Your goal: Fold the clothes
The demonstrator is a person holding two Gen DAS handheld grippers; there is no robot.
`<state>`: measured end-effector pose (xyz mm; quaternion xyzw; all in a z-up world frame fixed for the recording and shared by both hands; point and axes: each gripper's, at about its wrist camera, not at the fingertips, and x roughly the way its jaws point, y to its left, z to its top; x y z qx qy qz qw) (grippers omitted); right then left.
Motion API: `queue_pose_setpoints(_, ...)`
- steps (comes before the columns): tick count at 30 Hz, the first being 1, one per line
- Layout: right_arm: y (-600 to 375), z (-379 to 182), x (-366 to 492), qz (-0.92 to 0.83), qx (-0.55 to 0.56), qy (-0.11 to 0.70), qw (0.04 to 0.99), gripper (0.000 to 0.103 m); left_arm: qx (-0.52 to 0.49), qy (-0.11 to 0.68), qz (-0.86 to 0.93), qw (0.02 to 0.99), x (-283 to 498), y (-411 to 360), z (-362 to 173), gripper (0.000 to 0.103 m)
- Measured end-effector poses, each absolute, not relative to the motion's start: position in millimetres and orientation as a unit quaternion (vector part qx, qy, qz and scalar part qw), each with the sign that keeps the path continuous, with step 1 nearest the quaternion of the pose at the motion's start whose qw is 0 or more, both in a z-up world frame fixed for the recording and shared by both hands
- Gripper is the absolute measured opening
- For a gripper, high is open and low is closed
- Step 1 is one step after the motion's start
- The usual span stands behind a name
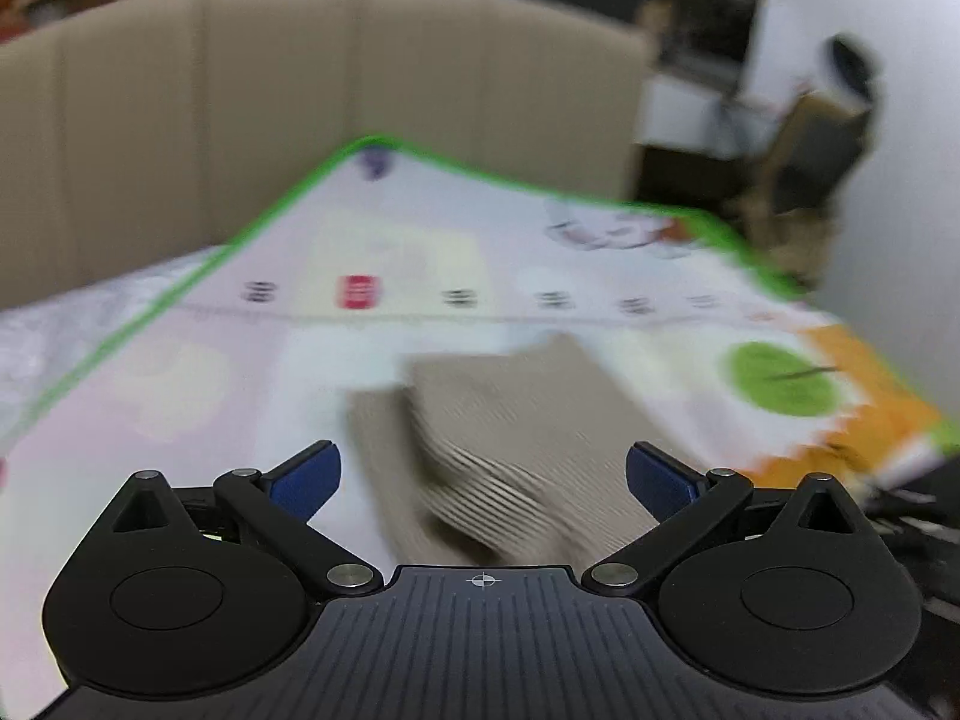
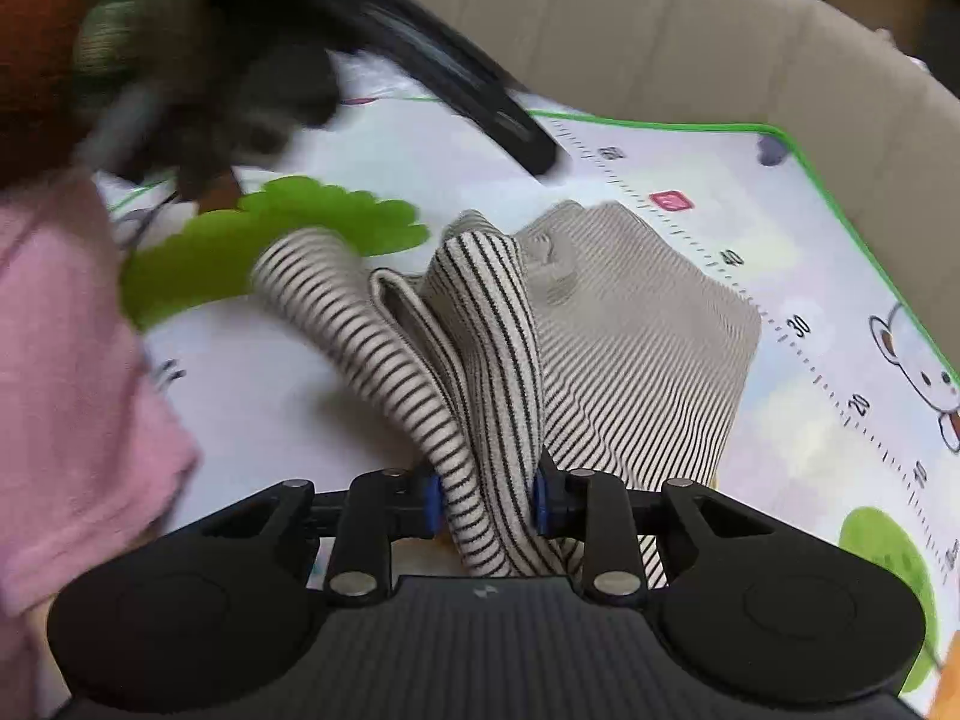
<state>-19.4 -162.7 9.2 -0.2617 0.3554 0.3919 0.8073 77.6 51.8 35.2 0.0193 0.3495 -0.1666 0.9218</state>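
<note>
A beige garment with thin dark stripes [image 2: 630, 348] lies partly folded on a printed play mat [image 2: 780, 480]. My right gripper [image 2: 487, 501] is shut on a bunched fold of this striped garment, which rises in a ridge from the pads. In the left wrist view the same garment [image 1: 516, 414] is blurred and lies on the mat below and ahead of my left gripper [image 1: 483, 480]. That gripper stands open with nothing between its blue pads [image 1: 306, 483].
A beige padded wall [image 1: 300, 120] curves round the far side of the mat [image 1: 420, 252]. A person's pink sleeve [image 2: 66, 360] fills the left of the right wrist view. A dark blurred gripper body [image 2: 252, 72] hangs above the mat. Furniture [image 1: 798, 144] stands at the right.
</note>
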Motion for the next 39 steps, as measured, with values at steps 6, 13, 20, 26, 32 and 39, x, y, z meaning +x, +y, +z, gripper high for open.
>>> queue_pose_setpoints(6,-163,79,-8,0.408,-0.300,0.351,0.788,0.026,-0.016,0.446,-0.100,0.889,143,31,-15,0.103)
queue_pose_setpoints(13,-118,84,62,0.422,-0.355,0.316,0.772,0.025,-0.037,0.468,-0.094,0.878,149,76,-46,0.103)
queue_pose_setpoints(20,-87,14,145,0.438,-0.349,0.355,0.748,0.032,-0.165,0.393,-0.078,0.901,147,142,-19,0.103)
queue_pose_setpoints(26,-90,-14,185,0.405,-0.312,0.382,0.769,0.060,-0.311,0.307,-0.184,0.881,141,176,-8,0.103)
queue_pose_setpoints(32,-113,26,186,0.349,-0.263,0.353,0.827,0.060,-0.260,0.339,-0.245,0.870,143,128,-16,0.103)
queue_pose_setpoints(39,-157,59,136,0.323,-0.204,0.296,0.875,0.040,-0.098,0.387,-0.189,0.897,140,69,-36,0.100)
